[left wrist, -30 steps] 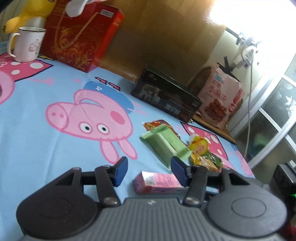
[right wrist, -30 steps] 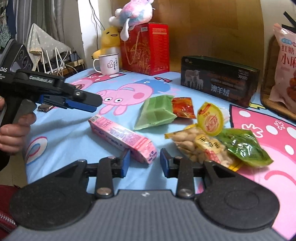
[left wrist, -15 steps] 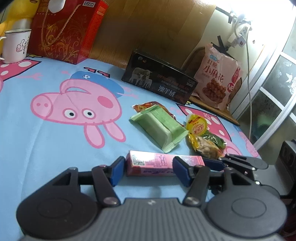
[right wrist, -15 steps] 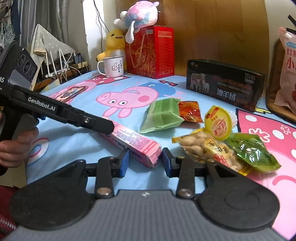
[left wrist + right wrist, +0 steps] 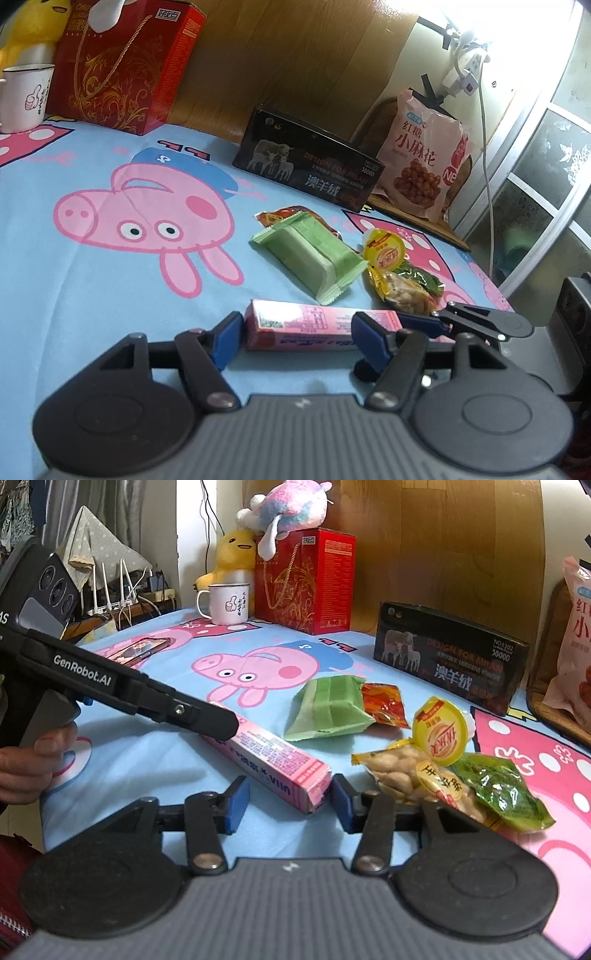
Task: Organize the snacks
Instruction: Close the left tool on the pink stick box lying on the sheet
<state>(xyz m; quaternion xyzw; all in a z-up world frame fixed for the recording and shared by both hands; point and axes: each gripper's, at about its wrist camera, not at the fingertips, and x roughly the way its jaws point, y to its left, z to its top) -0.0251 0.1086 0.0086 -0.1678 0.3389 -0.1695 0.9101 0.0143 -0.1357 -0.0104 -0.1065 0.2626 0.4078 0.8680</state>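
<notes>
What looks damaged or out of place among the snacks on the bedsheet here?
The pink box has a crushed, torn-looking end flap nearest the right gripper. The other snacks lie in a loose overlapping heap: the jelly cup leans on the peanut pack. Nothing has spilled.

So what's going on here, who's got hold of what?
Both grippers are closing in on the long pink box lying on the blue cartoon sheet. The left gripper straddles its long side with jaws open; the right gripper brackets one short end, also open. Neither has clamped it yet. The green packet, peanut bag and yellow jelly cup lie untouched nearby.
</notes>
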